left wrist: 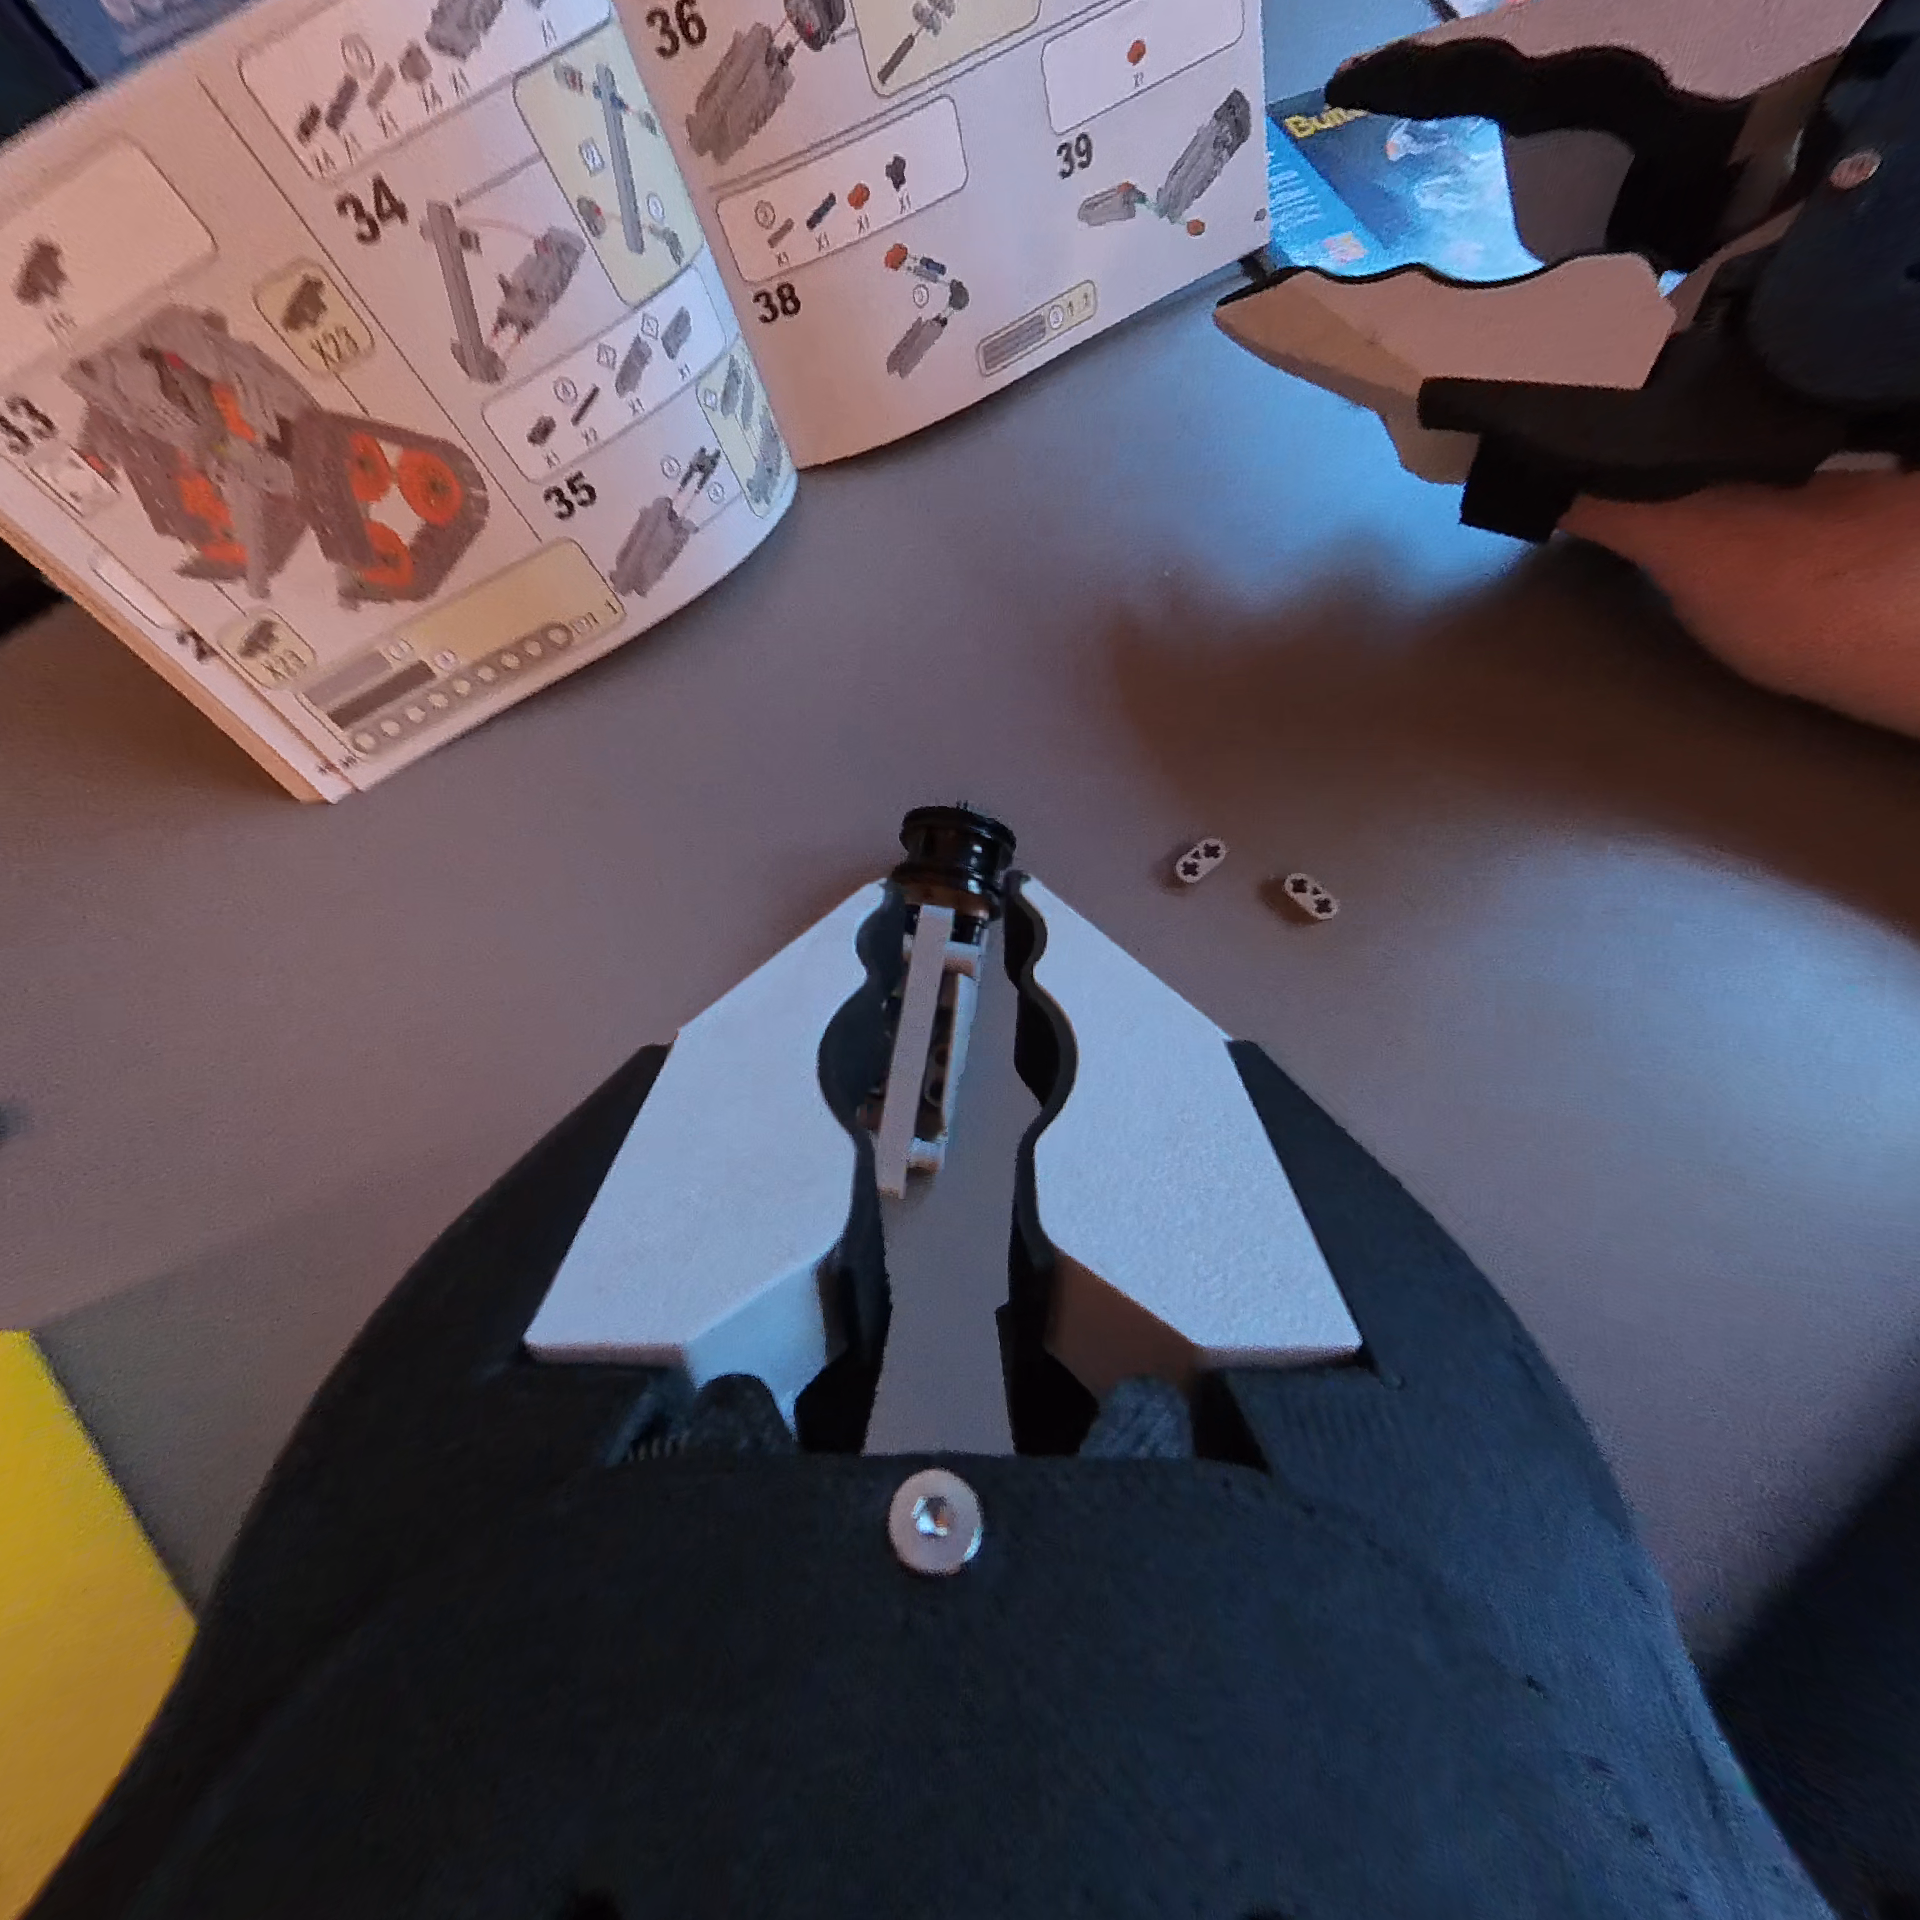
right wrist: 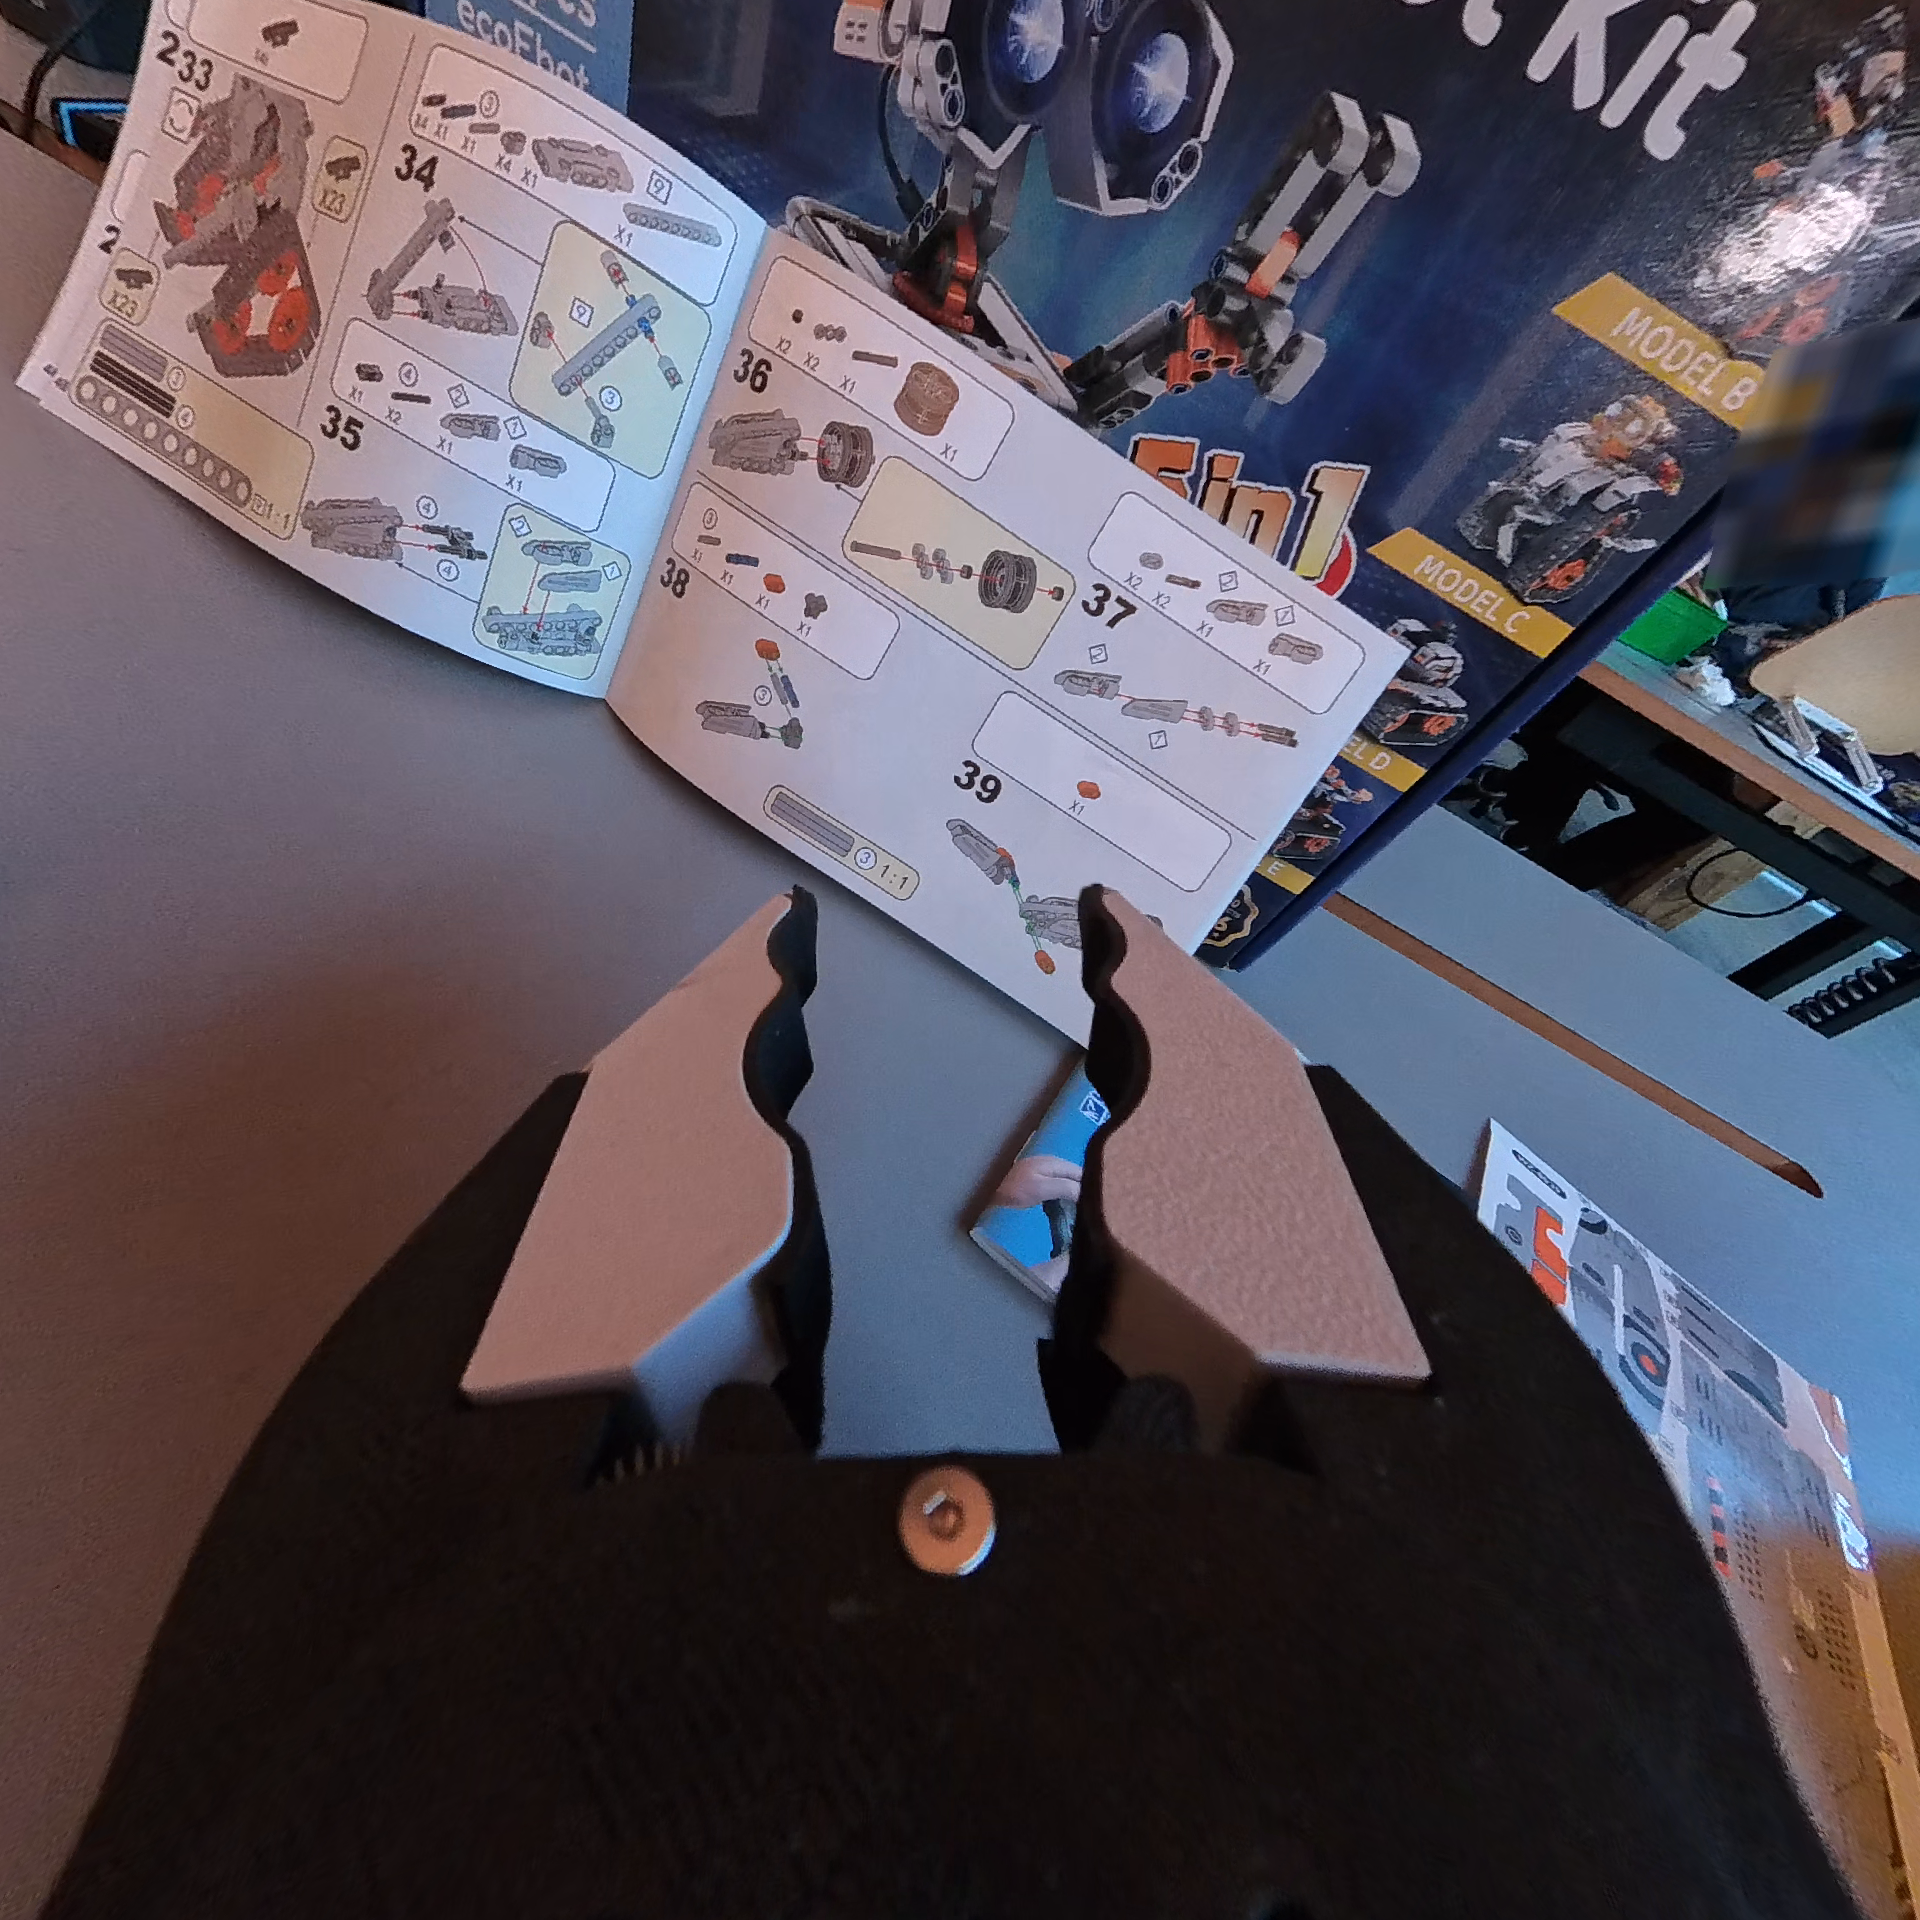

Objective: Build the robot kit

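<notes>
Between my left tongs (left wrist: 951, 894) I pinch a grey beam assembly (left wrist: 925, 1049) with a black wheel (left wrist: 954, 847) at its far end, above the desk (left wrist: 623, 935). Two small grey connectors (left wrist: 1252, 879) lie just right. My right tongs (right wrist: 940, 914) are spread, empty, near the open instruction booklet (right wrist: 644, 436).

The left hand-held gripper (left wrist: 948, 904) has a matt black, coarse-grained body that broadens toward the camera, with one silver hex-socket screw at its centre. Its two fingers (left wrist: 727, 1143) are flat white wedges edged with wavy black pads. The right hand-held gripper (right wrist: 945, 914) is built alike: black body, central silver screw, pale fingers (right wrist: 644, 1195), scalloped black pads.
</notes>
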Tool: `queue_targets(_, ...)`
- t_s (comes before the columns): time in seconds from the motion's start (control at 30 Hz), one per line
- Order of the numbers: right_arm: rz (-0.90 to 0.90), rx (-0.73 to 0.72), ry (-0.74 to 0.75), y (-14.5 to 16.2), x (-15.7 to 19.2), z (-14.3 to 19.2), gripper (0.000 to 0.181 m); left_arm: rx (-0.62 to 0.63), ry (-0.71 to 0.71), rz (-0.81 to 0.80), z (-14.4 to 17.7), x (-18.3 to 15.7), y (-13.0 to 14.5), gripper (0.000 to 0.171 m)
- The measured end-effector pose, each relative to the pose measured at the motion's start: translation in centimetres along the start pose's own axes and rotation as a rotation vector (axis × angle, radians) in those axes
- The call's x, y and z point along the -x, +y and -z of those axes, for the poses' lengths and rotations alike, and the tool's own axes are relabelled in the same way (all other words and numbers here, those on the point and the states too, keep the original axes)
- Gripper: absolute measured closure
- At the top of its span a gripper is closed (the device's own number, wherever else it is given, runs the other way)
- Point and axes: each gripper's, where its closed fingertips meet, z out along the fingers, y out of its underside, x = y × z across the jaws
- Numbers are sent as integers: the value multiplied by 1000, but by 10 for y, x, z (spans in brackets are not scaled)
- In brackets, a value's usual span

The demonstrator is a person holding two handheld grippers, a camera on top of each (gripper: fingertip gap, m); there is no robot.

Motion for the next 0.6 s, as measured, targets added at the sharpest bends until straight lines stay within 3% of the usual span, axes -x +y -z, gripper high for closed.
queue_targets(0.23,-21,-2,-5,0,-1,0,131,-29,-149,-53,6,16,-4,148)
queue_targets(0.4,-30,0,-8,0,-2,0,131,-61,-86,47,9,18,-6,148)
queue_targets(0.47,-32,-1,-8,0,-2,0,131,5,-1,88,8,8,5,149)
queue_targets(0.53,-32,-1,-9,0,-2,0,130,143,236,162,16,-30,22,151)
queue_targets(0.6,-31,-2,-9,0,-2,0,130,149,363,213,27,-52,25,162)
